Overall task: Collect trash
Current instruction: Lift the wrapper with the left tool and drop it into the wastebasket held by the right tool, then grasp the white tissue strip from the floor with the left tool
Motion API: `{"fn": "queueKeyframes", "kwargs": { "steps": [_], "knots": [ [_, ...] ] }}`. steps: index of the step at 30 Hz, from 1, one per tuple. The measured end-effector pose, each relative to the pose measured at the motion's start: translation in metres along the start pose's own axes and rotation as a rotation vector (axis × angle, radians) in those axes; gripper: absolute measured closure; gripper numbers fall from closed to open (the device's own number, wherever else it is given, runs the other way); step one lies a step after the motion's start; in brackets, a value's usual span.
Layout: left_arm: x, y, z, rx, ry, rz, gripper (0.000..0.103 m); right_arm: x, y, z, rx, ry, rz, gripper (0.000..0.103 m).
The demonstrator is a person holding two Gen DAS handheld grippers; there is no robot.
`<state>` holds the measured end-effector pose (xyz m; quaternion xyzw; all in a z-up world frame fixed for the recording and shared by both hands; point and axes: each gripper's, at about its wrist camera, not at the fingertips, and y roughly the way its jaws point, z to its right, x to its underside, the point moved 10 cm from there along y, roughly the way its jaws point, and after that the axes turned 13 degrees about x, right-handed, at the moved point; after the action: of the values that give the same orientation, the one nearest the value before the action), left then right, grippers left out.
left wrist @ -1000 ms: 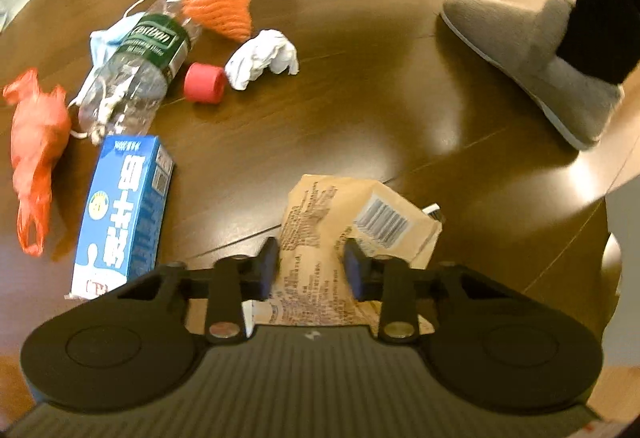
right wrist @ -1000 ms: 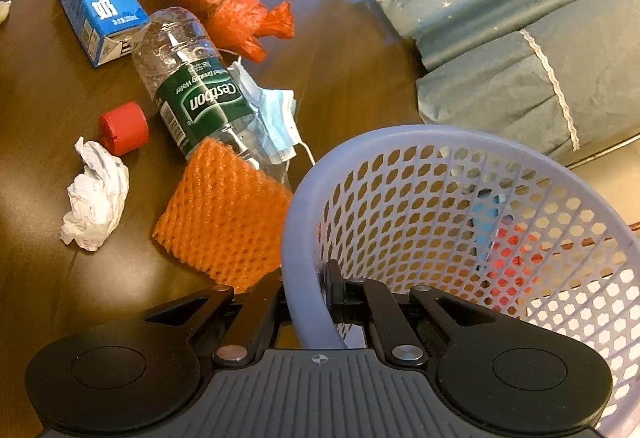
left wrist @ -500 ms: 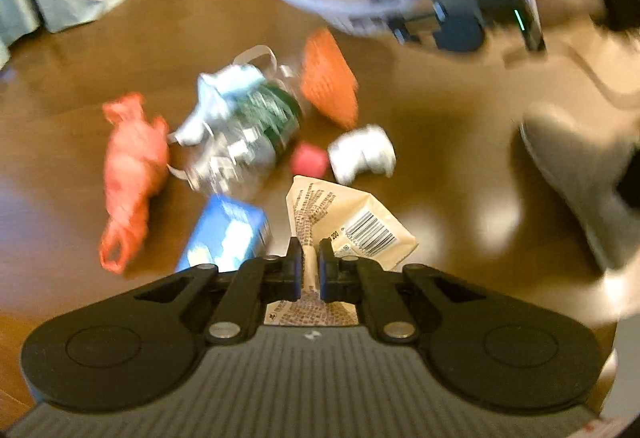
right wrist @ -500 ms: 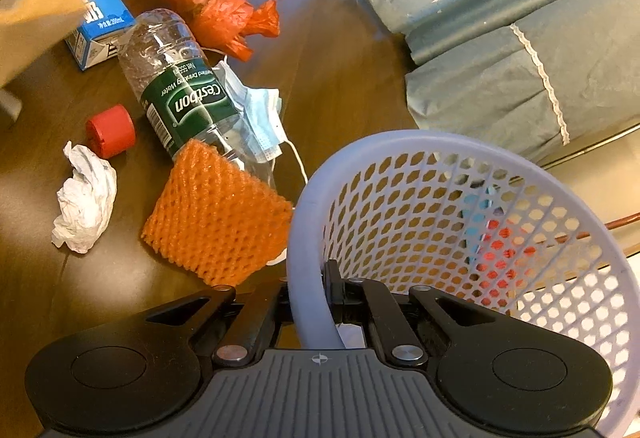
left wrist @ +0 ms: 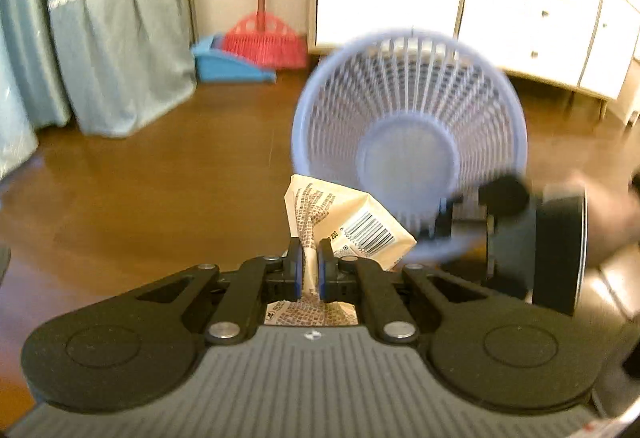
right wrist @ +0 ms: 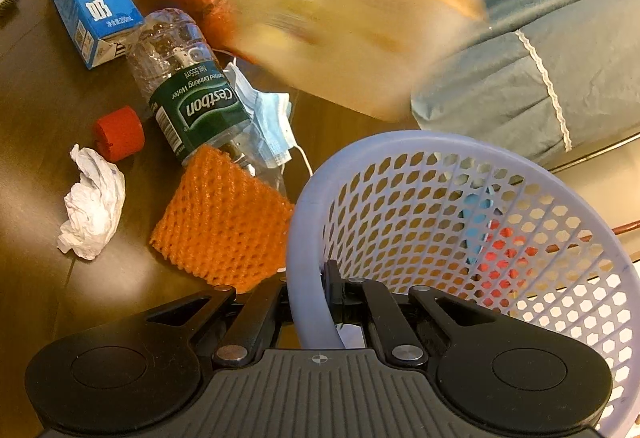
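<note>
Brown paper wrapper is clamped between the left gripper jaws, held near the lavender basket mouth. Basket rim is pinched by the right gripper.

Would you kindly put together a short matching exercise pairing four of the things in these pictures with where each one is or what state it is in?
Things:
1. paper packet
2. basket
3. milk carton
4. orange foam net

States:
A. lying on the floor against the bottle's neck end
B. rim pinched by the right tool
C. held off the floor in the left tool
D. lying on the floor at the bottle's base end

Pairs: 1-C, 2-B, 3-D, 4-A
</note>
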<state>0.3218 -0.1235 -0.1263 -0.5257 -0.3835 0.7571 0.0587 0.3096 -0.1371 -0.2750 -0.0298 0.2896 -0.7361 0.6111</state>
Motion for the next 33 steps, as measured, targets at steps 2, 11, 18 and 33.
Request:
{"fn": "queueKeyframes", "kwargs": {
  "steps": [2, 11, 18, 33],
  "knots": [
    [-0.025, 0.009, 0.001, 0.009, 0.014, 0.039, 0.099, 0.000, 0.000, -0.001, -0.002, 0.003, 0.001, 0.103],
    [-0.084, 0.048, 0.017, 0.078, -0.025, 0.170, 0.063, 0.000, -0.001, 0.001, -0.004, 0.018, 0.006, 0.103],
    [-0.071, 0.045, 0.015, 0.062, -0.029, 0.161, 0.057, 0.000, -0.003, 0.005, 0.001, 0.032, 0.013, 0.103],
    [0.082, -0.036, -0.010, -0.097, -0.088, -0.050, 0.052, 0.000, -0.003, 0.009, 0.005, 0.048, 0.009, 0.103]
  ]
}}
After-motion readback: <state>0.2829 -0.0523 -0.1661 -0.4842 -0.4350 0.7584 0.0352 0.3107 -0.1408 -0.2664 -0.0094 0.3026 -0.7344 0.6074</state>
